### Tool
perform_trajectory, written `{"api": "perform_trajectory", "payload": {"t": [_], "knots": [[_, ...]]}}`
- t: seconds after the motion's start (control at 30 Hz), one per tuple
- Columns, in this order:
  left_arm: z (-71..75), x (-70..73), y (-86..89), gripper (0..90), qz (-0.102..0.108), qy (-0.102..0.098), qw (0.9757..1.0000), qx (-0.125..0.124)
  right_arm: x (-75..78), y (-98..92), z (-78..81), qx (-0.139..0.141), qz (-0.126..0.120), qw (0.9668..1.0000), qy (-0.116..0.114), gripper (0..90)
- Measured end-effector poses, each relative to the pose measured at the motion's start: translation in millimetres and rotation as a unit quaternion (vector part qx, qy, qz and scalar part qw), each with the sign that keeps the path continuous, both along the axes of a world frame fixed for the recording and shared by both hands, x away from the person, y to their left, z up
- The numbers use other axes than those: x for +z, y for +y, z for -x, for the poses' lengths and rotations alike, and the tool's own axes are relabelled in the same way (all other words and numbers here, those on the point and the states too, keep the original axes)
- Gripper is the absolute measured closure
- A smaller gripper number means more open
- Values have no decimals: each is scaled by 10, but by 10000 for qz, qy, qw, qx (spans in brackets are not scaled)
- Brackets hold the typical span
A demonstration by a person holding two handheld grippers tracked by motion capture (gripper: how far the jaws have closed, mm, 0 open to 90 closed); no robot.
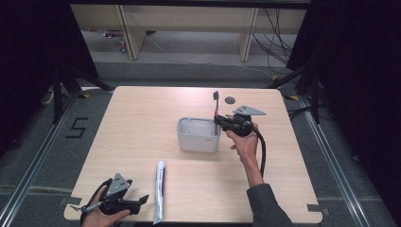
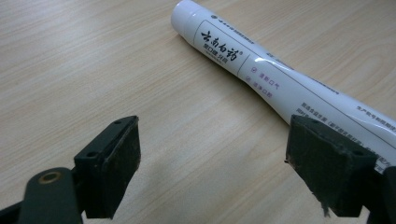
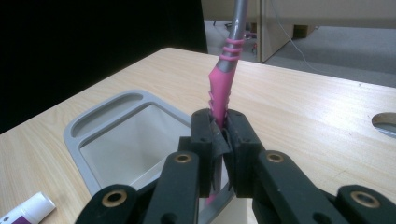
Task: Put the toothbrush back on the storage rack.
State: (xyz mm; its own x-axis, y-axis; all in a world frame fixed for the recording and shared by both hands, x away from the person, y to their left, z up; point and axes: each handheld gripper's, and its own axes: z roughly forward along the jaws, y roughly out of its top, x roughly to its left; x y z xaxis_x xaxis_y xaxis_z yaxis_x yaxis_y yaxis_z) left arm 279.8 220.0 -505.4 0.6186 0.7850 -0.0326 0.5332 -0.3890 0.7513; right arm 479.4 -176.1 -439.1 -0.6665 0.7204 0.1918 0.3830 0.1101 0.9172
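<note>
My right gripper is shut on a pink and grey toothbrush, which stands upright with its dark head up, at the right rim of a grey rectangular holder. The handle's lower end dips just inside that rim. A white toothpaste tube lies on the table near the front edge. My left gripper rests at the front left corner, open, pointing toward the tube. Its right pad is close beside the tube, with bare table between the jaws.
The wooden table has a round cable hole behind the holder. Dark curtains flank both sides, and wooden furniture legs and cables stand on the floor beyond the far edge. A person's forearm reaches in from the bottom right.
</note>
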Motion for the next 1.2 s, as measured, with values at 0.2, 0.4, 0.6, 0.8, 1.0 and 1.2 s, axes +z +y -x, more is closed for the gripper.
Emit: {"api": "perform_trajectory", "payload": {"t": [0.2, 0.4, 0.6, 0.8, 1.0, 1.2], "knots": [[0, 2, 1, 174, -7, 0, 10000, -9, -9, -8, 5, 4, 50, 10000, 38, 802], [-1, -2, 5, 174, 7, -16, 10000, -40, -7, -33, 8, 15, -52, 9999, 92, 762], [-3, -7, 1, 173, 16, -43, 10000, 13, 23, -94, 46, -25, -55, 9999, 152, 641], [0, 4, 4, 173, -27, 21, 10000, -16, 74, -199, 138, -81, -65, 9999, 56, 556], [-3, -5, 4, 173, -22, 32, 10000, -14, 128, -335, 286, -39, 79, 10000, 33, 485], [2, -1, 0, 173, -49, 36, 10000, 13, 141, -407, 407, -18, 94, 9999, 39, 450]]}}
